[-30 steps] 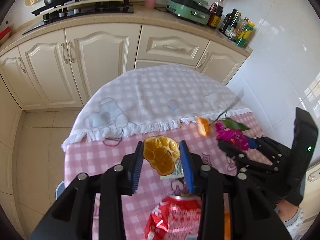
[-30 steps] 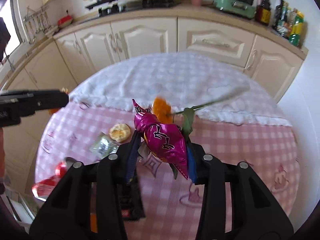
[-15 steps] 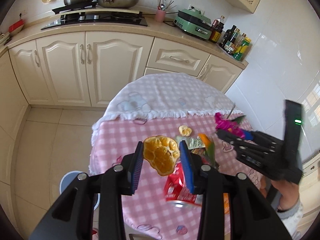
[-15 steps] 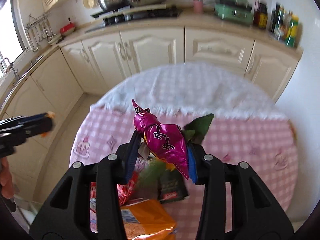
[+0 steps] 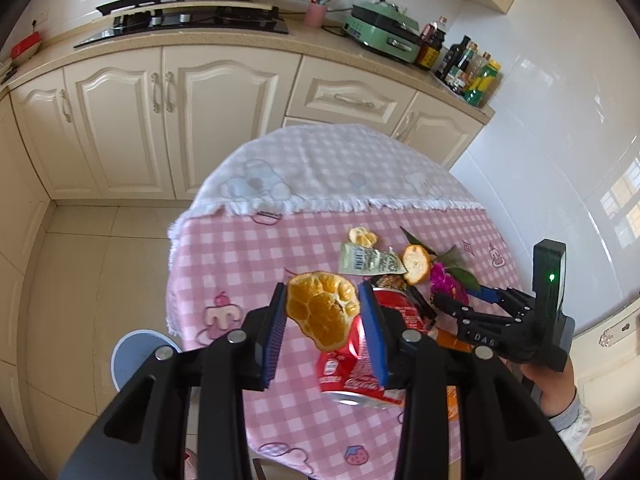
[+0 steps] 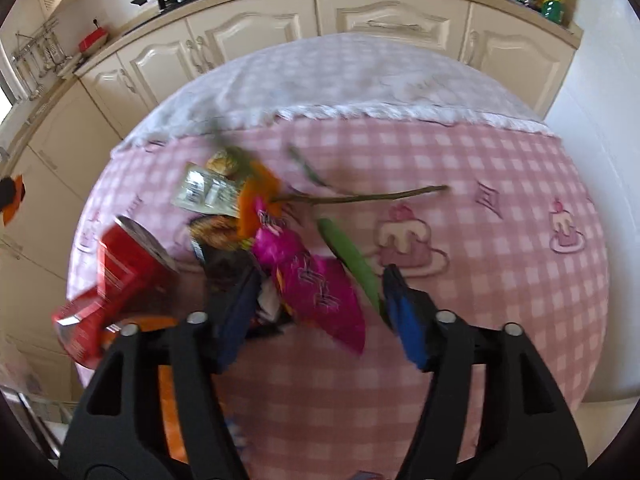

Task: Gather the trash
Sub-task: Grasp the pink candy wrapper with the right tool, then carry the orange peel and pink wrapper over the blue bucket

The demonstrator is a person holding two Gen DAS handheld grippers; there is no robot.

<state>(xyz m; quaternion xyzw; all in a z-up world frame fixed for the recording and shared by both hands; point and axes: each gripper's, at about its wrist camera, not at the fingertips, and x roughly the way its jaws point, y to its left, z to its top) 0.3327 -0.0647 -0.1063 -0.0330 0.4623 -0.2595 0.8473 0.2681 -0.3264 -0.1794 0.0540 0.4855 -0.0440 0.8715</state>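
My left gripper (image 5: 322,312) is shut on a dried orange peel (image 5: 320,308), held above the near left part of the pink checked table (image 5: 224,264). My right gripper (image 6: 316,300) hangs low over the trash pile with its jaws opening. The magenta wrapper (image 6: 316,284) lies loose between them, clear of the right pad. In the pile are a crushed red can (image 6: 120,276), a silver wrapper (image 6: 208,192), a dark wrapper (image 6: 224,252), orange peels (image 5: 416,264) and a green leaf (image 6: 352,264) on a long stem (image 6: 360,198). The right gripper (image 5: 472,304) also shows in the left wrist view.
A white checked cloth (image 5: 320,160) covers the table's far half. Cream cabinets (image 5: 180,112) with a stove and bottles on the counter stand behind. A round blue thing (image 5: 140,356) sits on the floor left of the table. A white tiled wall is on the right.
The right gripper has sunk toward the pile and its jaws have spread, letting go of the magenta wrapper. The left gripper has drawn back from the table, still gripping the peel.
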